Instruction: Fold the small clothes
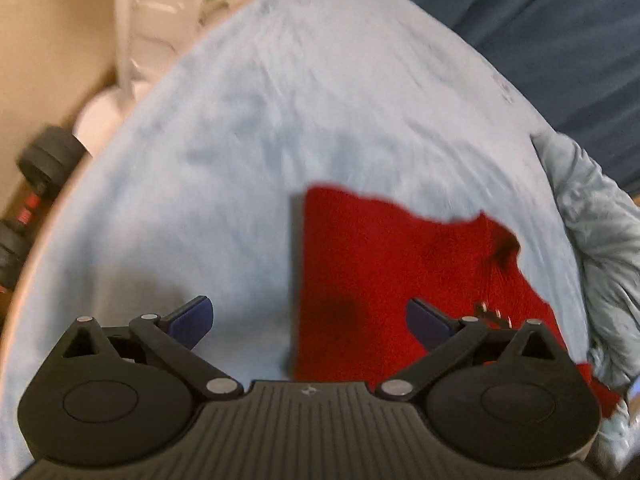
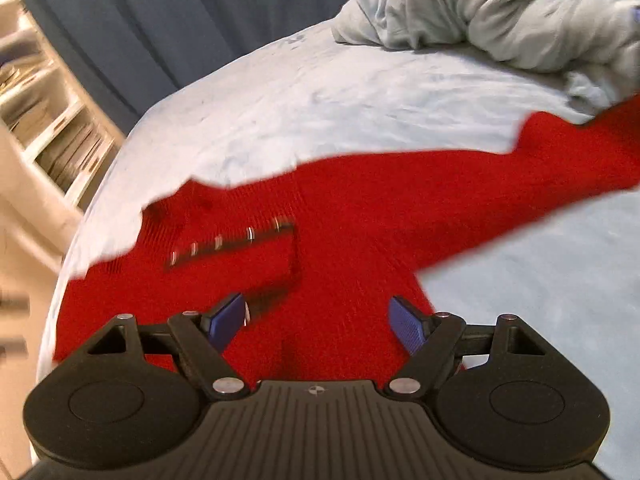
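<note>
A pale blue sheet [image 1: 280, 128] covers the surface, which looks like a bed, though blur and the fisheye bend make that hard to confirm. Dark blue curtains [image 2: 168, 20] hang behind its far edge.

A red knitted garment [image 2: 360, 216] lies spread flat on the sheet. In the left wrist view the left tool [image 1: 308, 320] hovers with its blue pads wide apart and nothing between them; the garment's straight left edge [image 1: 300, 272] runs up between the pads, so the right pad is over red knit and the left pad over bare sheet. In the right wrist view the right tool [image 2: 318, 322] also stands with its pads apart, clamped on nothing, over the garment's near part. A row of small pale buttons [image 2: 224, 242] crosses the knit just beyond it, and a sleeve [image 2: 560, 152] stretches away to the far right.

A bunched pale grey-blue cloth [image 2: 500, 4] sits at the far right, touching the sleeve's end. Off the bed's left side stand pale shelves [image 2: 60, 120] and dark dumbbells [image 1: 44, 160] on the floor.
</note>
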A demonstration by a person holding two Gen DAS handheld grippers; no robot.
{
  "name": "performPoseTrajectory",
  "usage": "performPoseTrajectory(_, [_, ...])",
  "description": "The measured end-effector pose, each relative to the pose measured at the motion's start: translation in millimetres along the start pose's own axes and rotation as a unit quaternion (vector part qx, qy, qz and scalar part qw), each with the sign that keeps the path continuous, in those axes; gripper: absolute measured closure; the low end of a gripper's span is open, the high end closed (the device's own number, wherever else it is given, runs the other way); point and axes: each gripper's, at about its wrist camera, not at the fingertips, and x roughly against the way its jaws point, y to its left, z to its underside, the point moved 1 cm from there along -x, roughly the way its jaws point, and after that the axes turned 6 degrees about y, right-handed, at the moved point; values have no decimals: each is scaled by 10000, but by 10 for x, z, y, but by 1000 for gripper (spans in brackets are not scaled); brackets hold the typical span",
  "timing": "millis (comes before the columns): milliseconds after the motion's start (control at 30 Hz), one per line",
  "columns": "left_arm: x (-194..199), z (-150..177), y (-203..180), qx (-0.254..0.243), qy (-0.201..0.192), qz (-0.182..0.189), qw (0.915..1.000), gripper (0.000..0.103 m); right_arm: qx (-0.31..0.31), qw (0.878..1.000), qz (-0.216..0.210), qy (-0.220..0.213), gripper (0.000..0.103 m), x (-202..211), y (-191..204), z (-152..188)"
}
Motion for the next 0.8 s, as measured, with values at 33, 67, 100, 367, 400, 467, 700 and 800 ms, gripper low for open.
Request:
performPoseTrajectory(33, [-97,40,-34,-49,55,95,9999,0,-182,9998,-25,23,23,-196,45,-131])
performPoseTrajectory(67, [-154,66,-81,-92,90,145,9998,0,-265,9995,-137,109,23,-368,85,-232])
performPoseTrajectory(100, [-199,123,-118,-164,94,164,9997,0,-302,9991,-190,215,23,-514,126,-313])
performPoseTrajectory(367, [-288,778,-248,-1795,-86,-564,9821,0,1627,9828,682,552,85,-1208,808,-285])
performPoseTrajectory(400, [-338,837,-231,-1985,-81,-956,9754,5,1981,9768,667,470,87,-1125,944,-268])
performPoseTrajectory(467, [-448,858,-206,-2184,-251,-1722,9602,20,2308,9715,491,231,88,-919,1107,-280])
performPoseTrajectory(700, [-467,702,73,-980,-430,-1464,9834,36,1783,9740,-749,-1182,89,192,1105,-787])
performPoseTrajectory(800, [-477,746,91,-1079,-483,-1618,9797,27,1309,9901,-271,-433,89,-184,666,-801])
